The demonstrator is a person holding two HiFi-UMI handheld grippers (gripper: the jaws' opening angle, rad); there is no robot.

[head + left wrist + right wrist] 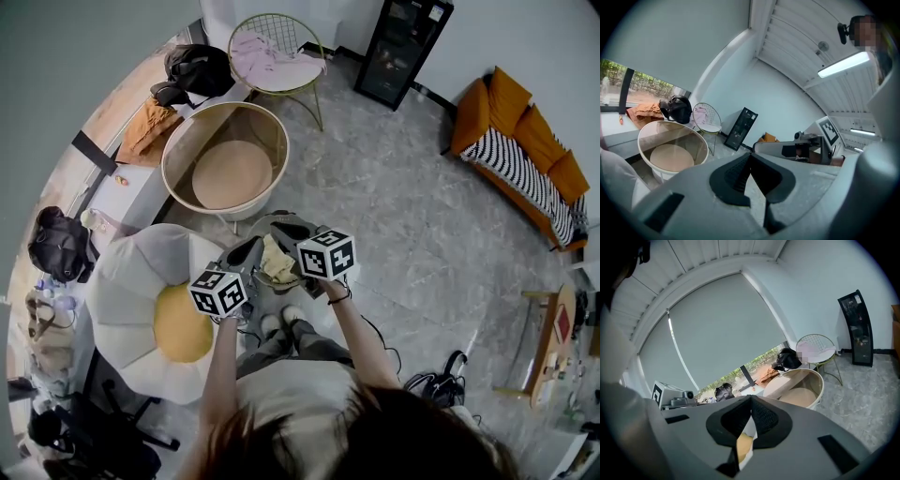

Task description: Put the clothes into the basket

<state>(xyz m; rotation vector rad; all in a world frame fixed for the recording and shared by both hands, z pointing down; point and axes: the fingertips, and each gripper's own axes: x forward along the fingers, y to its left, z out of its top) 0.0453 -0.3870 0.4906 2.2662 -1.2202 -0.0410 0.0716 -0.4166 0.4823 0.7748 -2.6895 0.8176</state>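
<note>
The right gripper (pixel 751 400) is seen with its jaws clamped on a pale yellow cloth (pixel 744 446); a fold of it is pinched between the black pads and hangs below them. The jaws of the left gripper (pixel 750 155) are brought together at the tips, and only floor is seen through the gap behind them. In the head view the cloth is bunched between the two grippers, just ahead of the person's shoes (pixel 281 321). The floor (pixel 403 206) is laid in grey, marble-patterned tile. The round beige basket (pixel 264 127) is stood on it beyond the grippers and slightly to the left, near the cloth but apart from it. A white flower-shaped cushion (pixel 131 281) with a yellow centre lies at the person's left. Further off, a wire chair (pixel 286 28) carrying a pink garment (pixel 267 58) is placed behind the basket. An orange garment (pixel 148 129) and a black bag (pixel 199 67) are laid on the window ledge (pixel 141 192), and an orange sofa (pixel 472 117) is set along the right-hand wall.
</note>
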